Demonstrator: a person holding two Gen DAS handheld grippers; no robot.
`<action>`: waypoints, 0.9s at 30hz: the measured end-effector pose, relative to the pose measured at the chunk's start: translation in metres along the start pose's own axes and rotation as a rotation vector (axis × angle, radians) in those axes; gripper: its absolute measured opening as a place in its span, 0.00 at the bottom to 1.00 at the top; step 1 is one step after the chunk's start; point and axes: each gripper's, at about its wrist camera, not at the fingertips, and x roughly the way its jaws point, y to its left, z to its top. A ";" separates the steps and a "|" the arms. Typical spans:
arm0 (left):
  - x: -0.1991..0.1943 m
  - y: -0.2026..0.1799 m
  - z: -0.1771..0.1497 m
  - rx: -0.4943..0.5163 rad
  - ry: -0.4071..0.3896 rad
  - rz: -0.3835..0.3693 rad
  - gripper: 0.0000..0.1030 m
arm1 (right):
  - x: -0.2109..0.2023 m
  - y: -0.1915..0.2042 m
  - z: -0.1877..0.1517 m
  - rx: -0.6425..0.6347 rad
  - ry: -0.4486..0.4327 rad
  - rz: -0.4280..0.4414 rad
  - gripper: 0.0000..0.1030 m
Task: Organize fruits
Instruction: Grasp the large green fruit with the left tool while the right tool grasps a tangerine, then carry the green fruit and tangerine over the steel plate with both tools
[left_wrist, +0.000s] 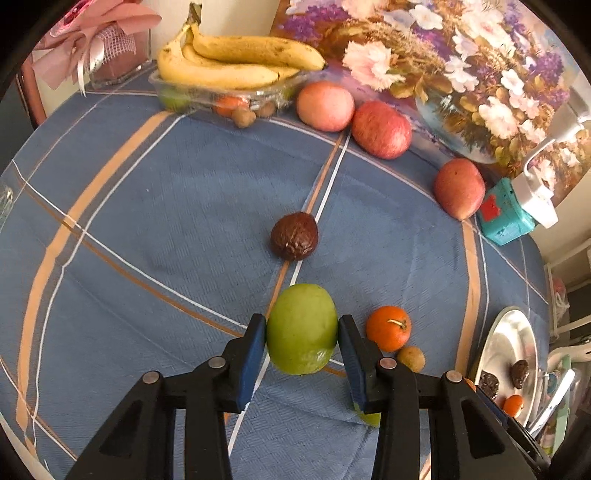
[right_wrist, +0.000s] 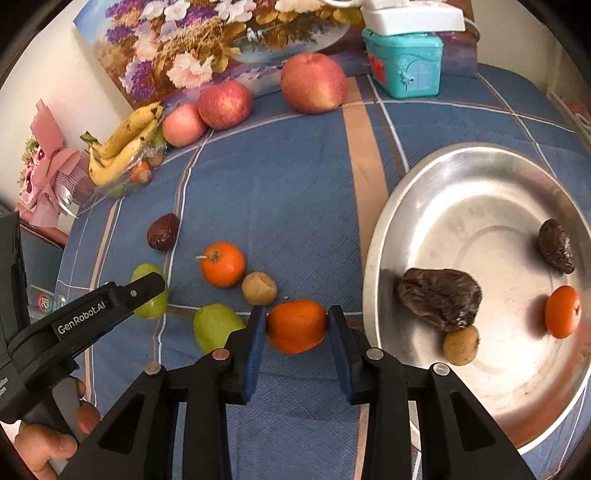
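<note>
Apples (left_wrist: 380, 129): three; tangerines (right_wrist: 222, 264): three.

Broad open stretch of blue plaid tablecloth (left_wrist: 155, 206) left of centre; only a dark wrinkled brown fruit (left_wrist: 294, 236) sits mid-cloth. Far edge blocked by a clear plastic tray of yellow bananas (left_wrist: 225, 61), three red apples (left_wrist: 381, 129) in a row, and a teal plastic toy house (right_wrist: 404, 62). Near the round steel plate (right_wrist: 458, 206), passage is tight: stemmed orange tangerine (right_wrist: 222, 264), small tan round fruit (right_wrist: 259, 288) and a loose green pear-shaped fruit (right_wrist: 214, 325) cluster just beside it. Plate's left half is bare.
</note>
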 end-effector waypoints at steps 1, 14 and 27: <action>-0.003 -0.001 0.000 0.002 -0.007 -0.001 0.41 | -0.002 0.000 0.000 -0.001 -0.005 0.001 0.34; -0.024 -0.018 -0.001 0.042 -0.049 -0.019 0.41 | -0.023 -0.005 0.003 0.008 -0.051 0.012 0.34; -0.020 -0.093 -0.028 0.188 0.036 -0.182 0.41 | -0.054 -0.060 0.010 0.136 -0.124 -0.081 0.34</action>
